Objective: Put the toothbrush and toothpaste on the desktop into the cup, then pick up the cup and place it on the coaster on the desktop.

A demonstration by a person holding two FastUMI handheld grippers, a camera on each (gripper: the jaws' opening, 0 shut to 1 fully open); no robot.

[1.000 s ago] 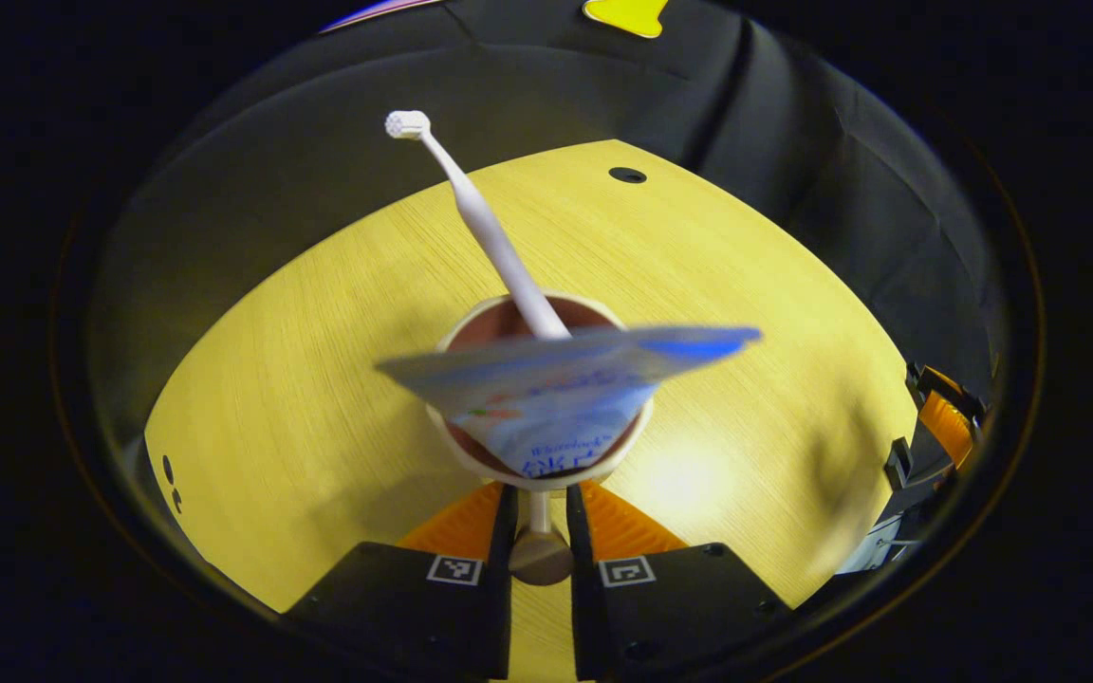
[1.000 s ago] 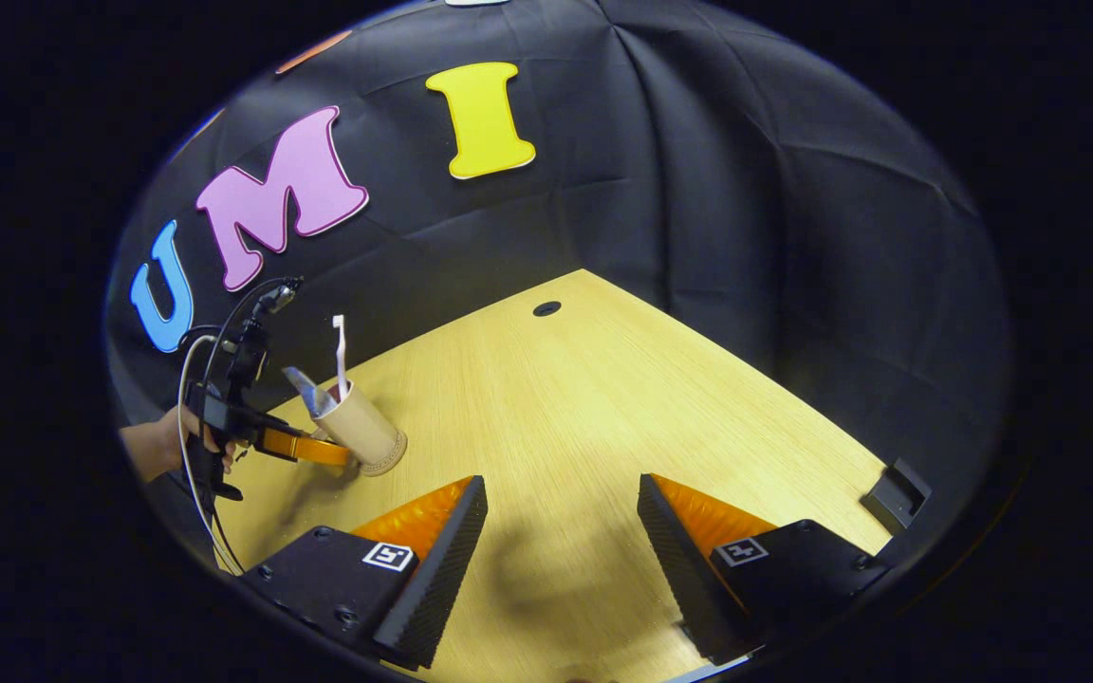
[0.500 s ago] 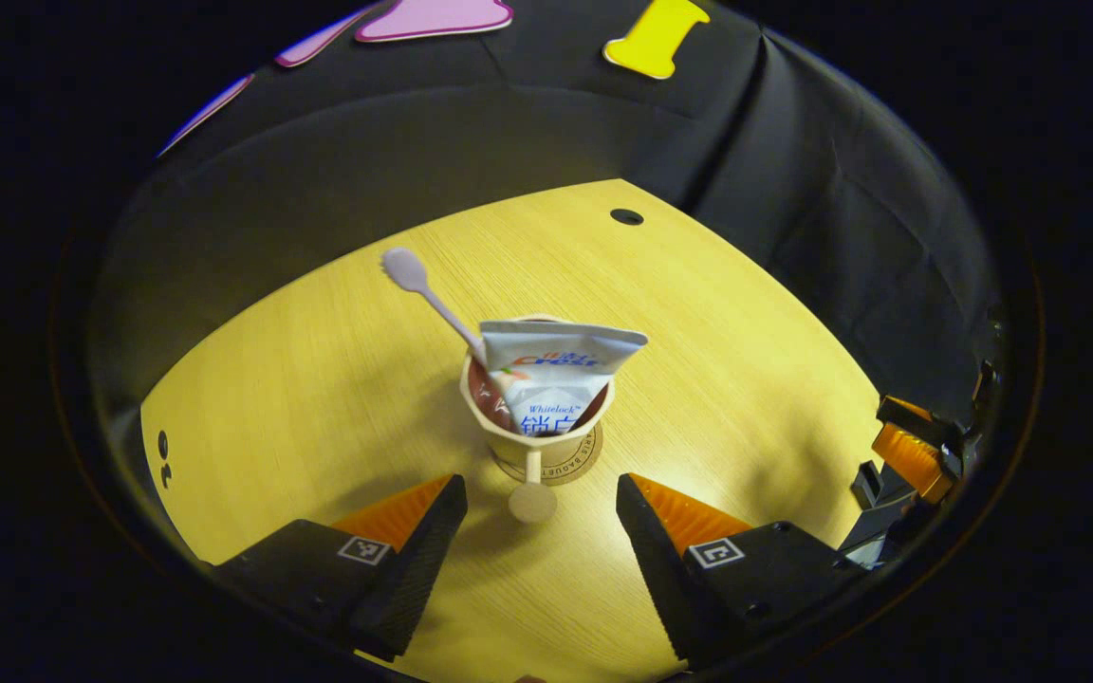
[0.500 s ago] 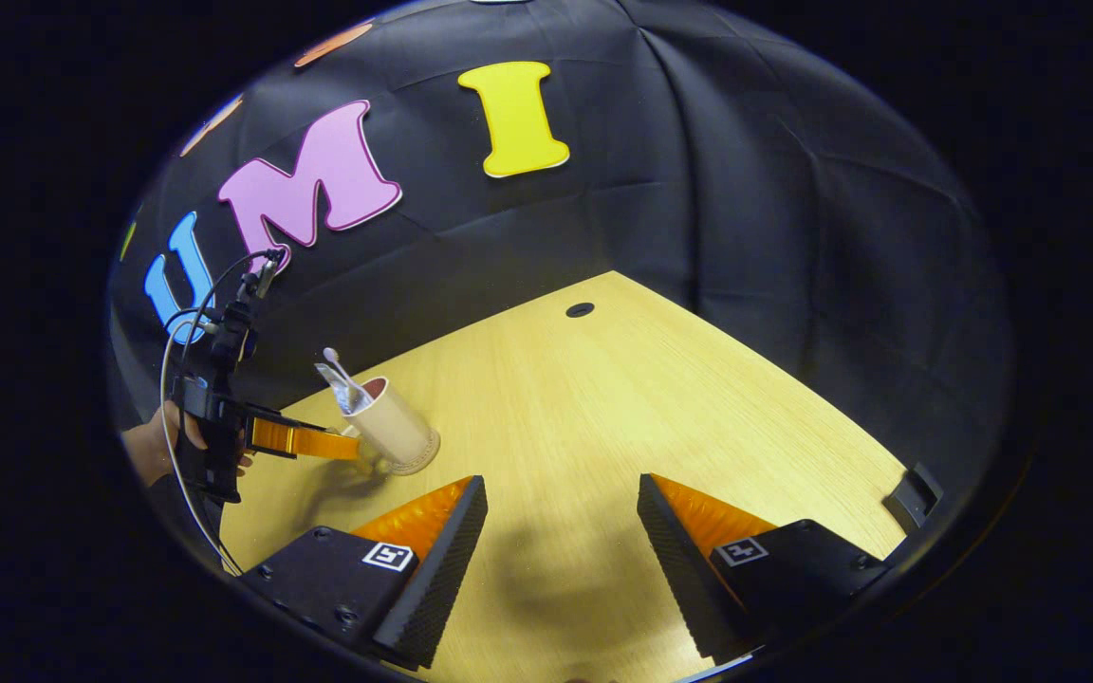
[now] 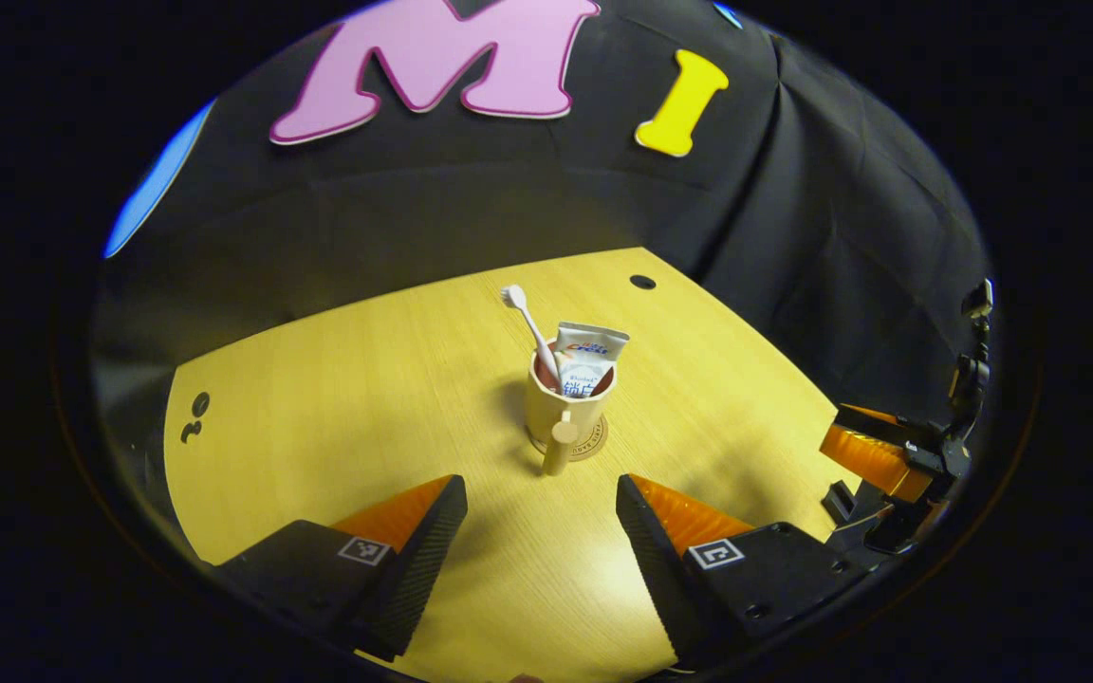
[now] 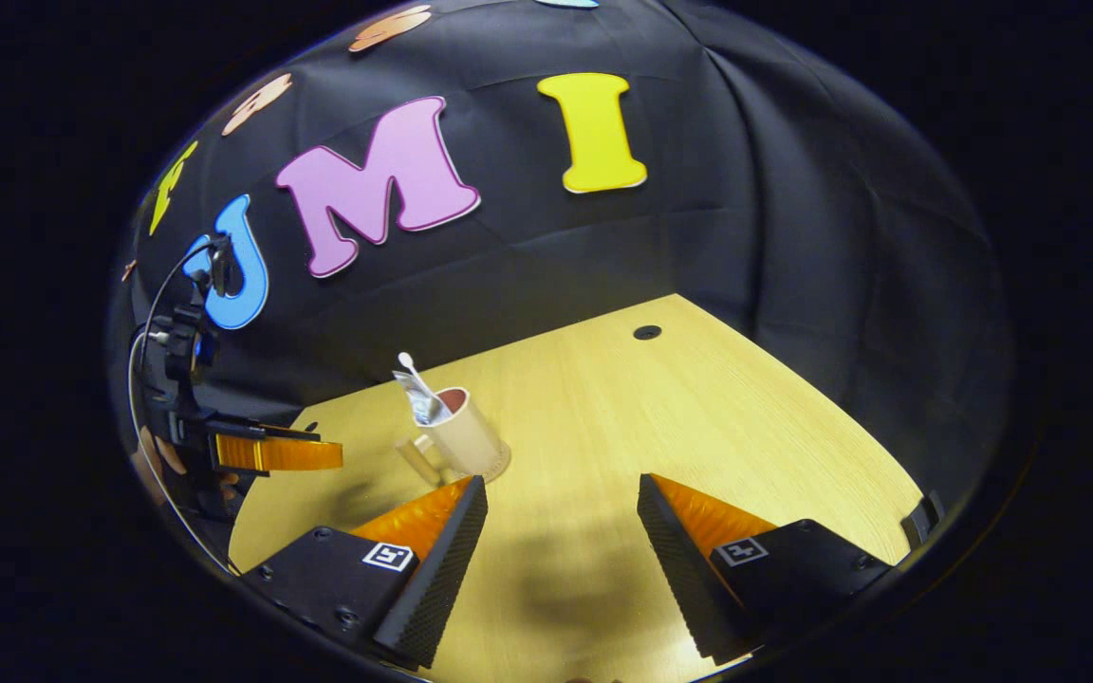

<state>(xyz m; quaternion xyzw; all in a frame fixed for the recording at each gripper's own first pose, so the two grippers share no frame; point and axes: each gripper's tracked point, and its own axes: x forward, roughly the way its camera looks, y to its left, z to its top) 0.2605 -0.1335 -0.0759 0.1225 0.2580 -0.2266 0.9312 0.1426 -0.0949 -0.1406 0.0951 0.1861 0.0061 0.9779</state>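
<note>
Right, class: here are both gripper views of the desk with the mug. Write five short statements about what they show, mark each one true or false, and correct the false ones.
1. The beige handled ceramic cup stands upright on the round brown coaster. True.
2. The white plastic toothbrush lies flat on the pale wooden desktop. False: it stands in the cup, head up.
3. The white and blue toothpaste tube sits in the cup beside the toothbrush. True.
4. The left gripper is shut on the cup's handle. False: its fingers are spread apart, clear of the cup.
5. The right gripper grips the toothpaste tube. False: it is open, holding nothing.
</note>
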